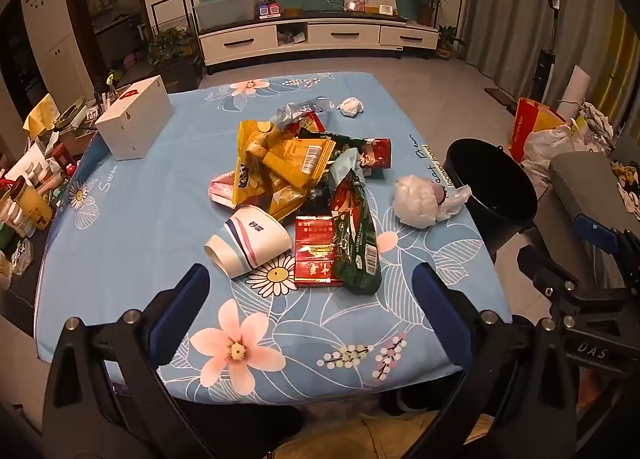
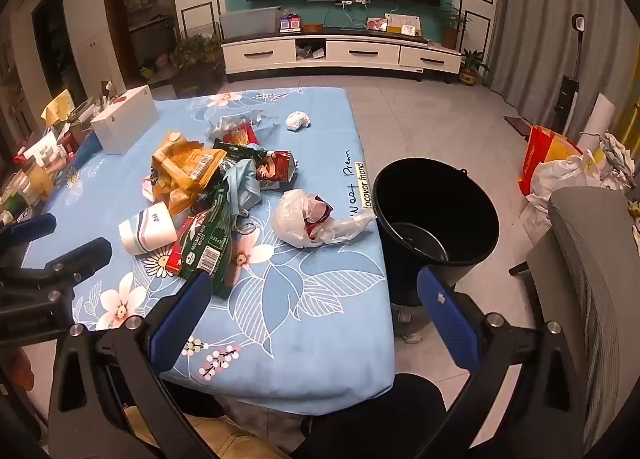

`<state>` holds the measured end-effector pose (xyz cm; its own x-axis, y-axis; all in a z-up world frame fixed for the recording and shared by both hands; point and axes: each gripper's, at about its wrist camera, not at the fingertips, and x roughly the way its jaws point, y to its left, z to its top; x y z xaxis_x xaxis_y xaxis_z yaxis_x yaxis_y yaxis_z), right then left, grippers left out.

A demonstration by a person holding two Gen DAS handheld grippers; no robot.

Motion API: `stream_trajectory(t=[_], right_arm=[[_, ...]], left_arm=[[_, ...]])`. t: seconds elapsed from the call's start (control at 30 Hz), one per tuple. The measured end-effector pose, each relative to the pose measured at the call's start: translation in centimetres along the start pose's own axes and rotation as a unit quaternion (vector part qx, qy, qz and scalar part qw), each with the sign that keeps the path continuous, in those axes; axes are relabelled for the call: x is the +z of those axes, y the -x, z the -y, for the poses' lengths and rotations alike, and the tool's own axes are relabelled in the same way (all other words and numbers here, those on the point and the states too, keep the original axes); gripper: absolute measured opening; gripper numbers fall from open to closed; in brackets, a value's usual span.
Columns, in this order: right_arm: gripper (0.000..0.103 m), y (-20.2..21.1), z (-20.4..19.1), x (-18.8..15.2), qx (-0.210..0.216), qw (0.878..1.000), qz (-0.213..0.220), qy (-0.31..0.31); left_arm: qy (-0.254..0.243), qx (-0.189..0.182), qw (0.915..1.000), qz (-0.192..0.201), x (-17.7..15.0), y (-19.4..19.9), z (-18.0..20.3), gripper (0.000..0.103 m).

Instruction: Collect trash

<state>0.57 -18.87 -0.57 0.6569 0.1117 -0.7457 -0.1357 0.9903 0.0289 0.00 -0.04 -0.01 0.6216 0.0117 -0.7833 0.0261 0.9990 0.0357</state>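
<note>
A pile of trash lies mid-table on the blue floral cloth point(image 1: 132, 219): yellow snack wrappers point(image 1: 280, 163), a green wafer bag point(image 1: 354, 235), a red packet point(image 1: 314, 255), a tipped paper cup point(image 1: 250, 239), a white plastic bag point(image 1: 420, 199) and a crumpled tissue point(image 1: 351, 106). A black bucket point(image 2: 436, 207) stands on the floor by the table's right edge. My left gripper point(image 1: 310, 287) is open and empty above the near edge. My right gripper point(image 2: 314, 295) is open and empty near the table's front right corner, with the bag point(image 2: 304, 219) ahead.
A white box point(image 1: 136, 123) sits at the table's far left. Bottles and jars point(image 1: 24, 203) crowd a side surface on the left. A grey chair point(image 2: 592, 279) stands at the right, with shopping bags point(image 2: 560, 167) beyond it. A TV cabinet point(image 1: 316, 39) lines the far wall.
</note>
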Motion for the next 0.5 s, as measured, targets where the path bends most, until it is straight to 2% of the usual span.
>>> stream_trajectory(t=[0.5], right_arm=[[0.1,0.02,-0.05,0.04,-0.001,1.0,0.002,0.001]], left_arm=[[0.001,-0.001,1.0,0.001,0.05,-0.17,0.4,0.101]])
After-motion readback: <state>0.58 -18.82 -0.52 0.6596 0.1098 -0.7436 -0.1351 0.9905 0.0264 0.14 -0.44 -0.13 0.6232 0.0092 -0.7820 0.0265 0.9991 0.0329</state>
